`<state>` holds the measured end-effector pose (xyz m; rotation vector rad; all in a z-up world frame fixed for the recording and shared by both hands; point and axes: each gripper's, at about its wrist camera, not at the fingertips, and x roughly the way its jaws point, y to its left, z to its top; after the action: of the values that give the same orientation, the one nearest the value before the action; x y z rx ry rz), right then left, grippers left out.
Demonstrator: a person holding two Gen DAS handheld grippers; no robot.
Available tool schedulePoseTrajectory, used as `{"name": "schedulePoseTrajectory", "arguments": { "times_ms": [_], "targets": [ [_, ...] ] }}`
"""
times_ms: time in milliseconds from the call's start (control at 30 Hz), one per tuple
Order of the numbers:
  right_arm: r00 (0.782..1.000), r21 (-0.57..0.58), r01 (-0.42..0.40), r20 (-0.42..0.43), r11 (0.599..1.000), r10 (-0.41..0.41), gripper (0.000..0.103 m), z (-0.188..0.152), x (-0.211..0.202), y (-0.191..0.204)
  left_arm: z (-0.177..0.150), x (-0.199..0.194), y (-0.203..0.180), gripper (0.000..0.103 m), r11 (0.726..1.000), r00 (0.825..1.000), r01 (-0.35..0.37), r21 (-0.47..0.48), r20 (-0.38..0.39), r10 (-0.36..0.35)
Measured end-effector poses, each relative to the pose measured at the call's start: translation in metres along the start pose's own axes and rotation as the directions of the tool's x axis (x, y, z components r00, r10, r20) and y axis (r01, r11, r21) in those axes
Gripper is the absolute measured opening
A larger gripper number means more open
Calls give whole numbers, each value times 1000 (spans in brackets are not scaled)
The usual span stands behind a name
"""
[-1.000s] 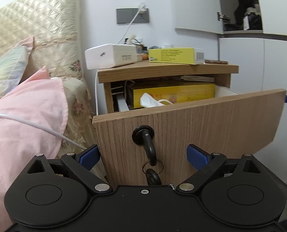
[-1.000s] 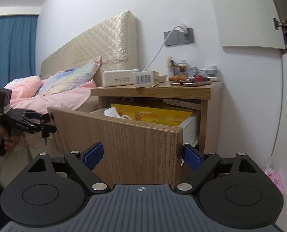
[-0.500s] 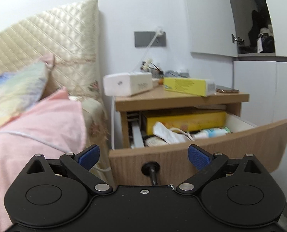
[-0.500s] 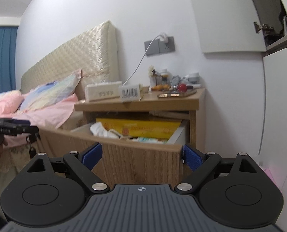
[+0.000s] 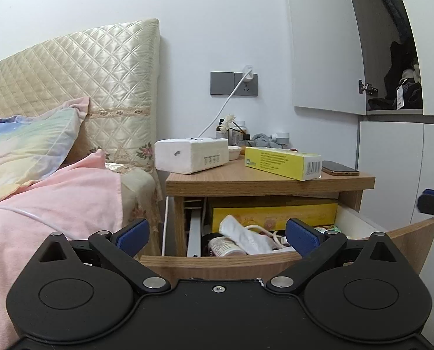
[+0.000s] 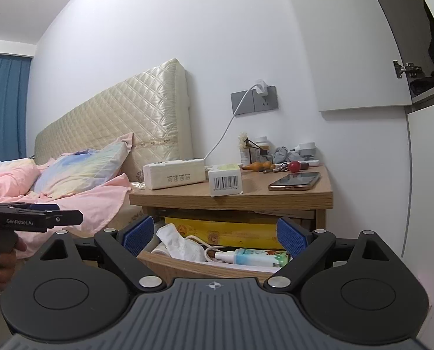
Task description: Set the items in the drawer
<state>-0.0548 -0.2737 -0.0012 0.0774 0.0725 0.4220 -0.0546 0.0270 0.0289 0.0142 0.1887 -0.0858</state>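
The wooden nightstand's drawer (image 5: 222, 262) (image 6: 187, 265) stands pulled out and holds a face mask (image 5: 243, 237) (image 6: 179, 243), a small bottle (image 6: 254, 258), a cable and a yellow box (image 5: 275, 214). On the nightstand top lie a yellow carton (image 5: 284, 163) (image 6: 225, 179), a white tissue pack (image 5: 192, 154) (image 6: 174, 173) and a phone (image 5: 339, 168) (image 6: 294, 181). My left gripper (image 5: 217, 236) is open, just in front of the drawer front. My right gripper (image 6: 215, 234) is open too, above the drawer's right part. Neither holds anything.
A bed with a pink blanket (image 5: 50, 204) and pillow (image 5: 21, 148) lies left of the nightstand. Small bottles and oddments (image 6: 263, 154) crowd the back of the top. A charger cable (image 5: 225, 105) hangs from the wall socket. White cupboards (image 5: 406, 160) stand to the right.
Both grippers have risen from facing the drawer front to looking over it into the drawer. The left gripper has come away from the drawer's handle.
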Motion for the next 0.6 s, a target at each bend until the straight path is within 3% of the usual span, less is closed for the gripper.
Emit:
{"name": "schedulePoseTrajectory", "arguments": {
  "times_ms": [133,333,600],
  "targets": [
    [1000,10,26,18,1000,-26,97,4,10,12,2,7,-9,100,999,999,-32,0,-9,32],
    [998,26,60,16,998,-61,99,8,24,23,3,11,-30,102,1000,1000,-19,-7,24,20],
    [998,29,58,11,998,-58,103,5,37,31,0,20,-40,102,989,986,-144,-28,82,146]
  ]
}}
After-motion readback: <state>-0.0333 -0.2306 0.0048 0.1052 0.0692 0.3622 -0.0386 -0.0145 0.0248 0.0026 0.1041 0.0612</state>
